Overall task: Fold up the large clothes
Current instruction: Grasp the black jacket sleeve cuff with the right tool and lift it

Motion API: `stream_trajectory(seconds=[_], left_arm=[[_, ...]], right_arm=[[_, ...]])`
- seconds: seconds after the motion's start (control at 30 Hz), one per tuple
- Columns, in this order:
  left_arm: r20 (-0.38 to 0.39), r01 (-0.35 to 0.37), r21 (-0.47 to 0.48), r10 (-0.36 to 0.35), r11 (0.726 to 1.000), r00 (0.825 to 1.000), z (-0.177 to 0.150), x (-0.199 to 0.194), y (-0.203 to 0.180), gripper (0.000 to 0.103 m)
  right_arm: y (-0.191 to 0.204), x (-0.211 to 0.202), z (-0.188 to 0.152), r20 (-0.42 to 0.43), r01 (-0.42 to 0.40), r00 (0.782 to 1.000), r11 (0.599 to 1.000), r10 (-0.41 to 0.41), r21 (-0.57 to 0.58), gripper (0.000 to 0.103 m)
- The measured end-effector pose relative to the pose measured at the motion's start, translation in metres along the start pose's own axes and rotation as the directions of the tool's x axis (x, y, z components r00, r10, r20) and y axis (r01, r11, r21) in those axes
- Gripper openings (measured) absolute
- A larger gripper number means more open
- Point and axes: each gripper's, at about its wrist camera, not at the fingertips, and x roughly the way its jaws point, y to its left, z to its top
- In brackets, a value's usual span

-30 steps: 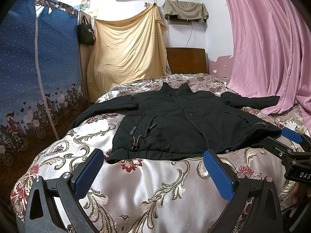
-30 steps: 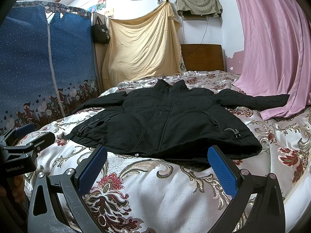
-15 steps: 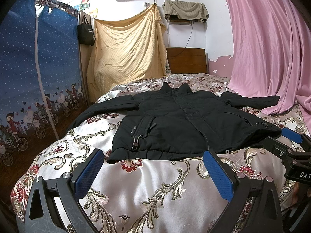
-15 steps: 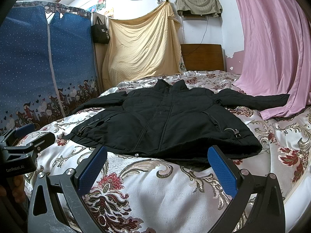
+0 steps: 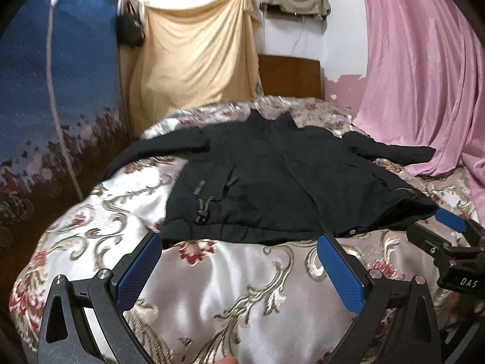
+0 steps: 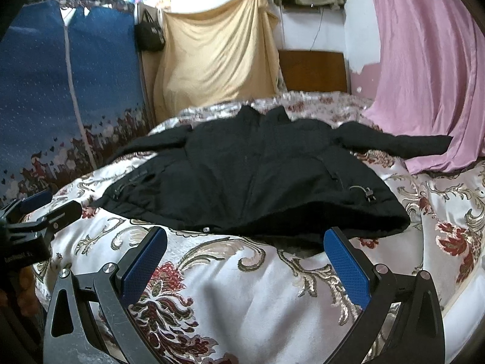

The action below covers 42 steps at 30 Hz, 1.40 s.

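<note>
A black padded jacket (image 5: pixel 272 182) (image 6: pixel 251 179) lies flat and front up on the bed, collar toward the headboard, both sleeves spread out to the sides, hem nearest me. My left gripper (image 5: pixel 239 261) is open just short of the hem's left half, nothing between its blue pads. My right gripper (image 6: pixel 245 254) is open too, close to the hem's right half, also empty. The right gripper (image 5: pixel 448 242) shows at the edge of the left wrist view, and the left gripper (image 6: pixel 36 218) at the edge of the right wrist view.
The bed carries a shiny floral cover (image 5: pixel 230 297) (image 6: pixel 242 288). A blue fabric wardrobe (image 5: pixel 54 97) stands along the left side. A pink curtain (image 5: pixel 424 75) drapes onto the bed at the right. A yellow sheet (image 6: pixel 218 54) and wooden headboard (image 6: pixel 312 69) are at the back.
Both grippers have moved forward and dipped toward the jacket's hem; the views are blurred by that motion. Both stay open, and the jacket has not moved.
</note>
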Motion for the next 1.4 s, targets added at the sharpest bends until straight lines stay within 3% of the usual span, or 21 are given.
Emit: stream_trajectory(seconds=[0.17,0.33,0.57,0.73,0.9,0.97,1.13,1.27,1.4], left_arm=[[-0.100,0.104,-0.012,-0.104,0.995,0.989,0.025,0.025,-0.002,0.103],[-0.195,0.197,-0.076,-0.209,0.977,0.958,0.062,0.067,-0.011,0.103],[-0.200,0.228,-0.060,-0.235,0.972,0.951,0.112,0.125,-0.042,0.103],[-0.175,0.340,-0.130,-0.359,0.932,0.917,0.151,0.190,-0.074,0.103],[-0.247,0.342,-0.086,-0.352,0.936,0.903,0.174,0.275,-0.128,0.103],[-0.277,0.347,-0.071,-0.352,0.935,0.894,0.179,0.301,-0.145,0.103],[-0.301,0.332,-0.004,-0.318,0.943,0.899,0.191,0.364,-0.194,0.103],[-0.332,0.299,0.037,-0.270,0.954,0.904,0.193,0.407,-0.228,0.103],[-0.363,0.284,0.044,-0.250,0.958,0.898,0.190,0.434,-0.251,0.103]], right_arm=[[-0.027,0.012,0.016,-0.069,-0.023,0.997,0.999,0.025,0.036,0.102],[-0.088,0.028,0.038,-0.125,-0.005,0.992,0.988,0.024,0.155,0.102],[-0.196,0.062,0.087,-0.167,0.099,0.985,0.950,-0.050,0.296,0.102],[-0.271,0.108,0.137,-0.149,0.181,0.979,0.932,-0.140,0.315,0.102],[-0.340,0.161,0.173,-0.148,0.235,0.969,0.918,-0.196,0.319,0.102],[-0.364,0.177,0.180,-0.153,0.284,0.957,0.898,-0.245,0.337,0.102],[-0.437,0.204,0.190,-0.171,0.320,0.947,0.825,-0.271,0.465,0.102],[-0.487,0.222,0.187,-0.157,0.277,0.961,0.746,-0.230,0.606,0.102],[-0.509,0.229,0.168,-0.179,0.318,0.946,0.665,-0.271,0.676,0.102]])
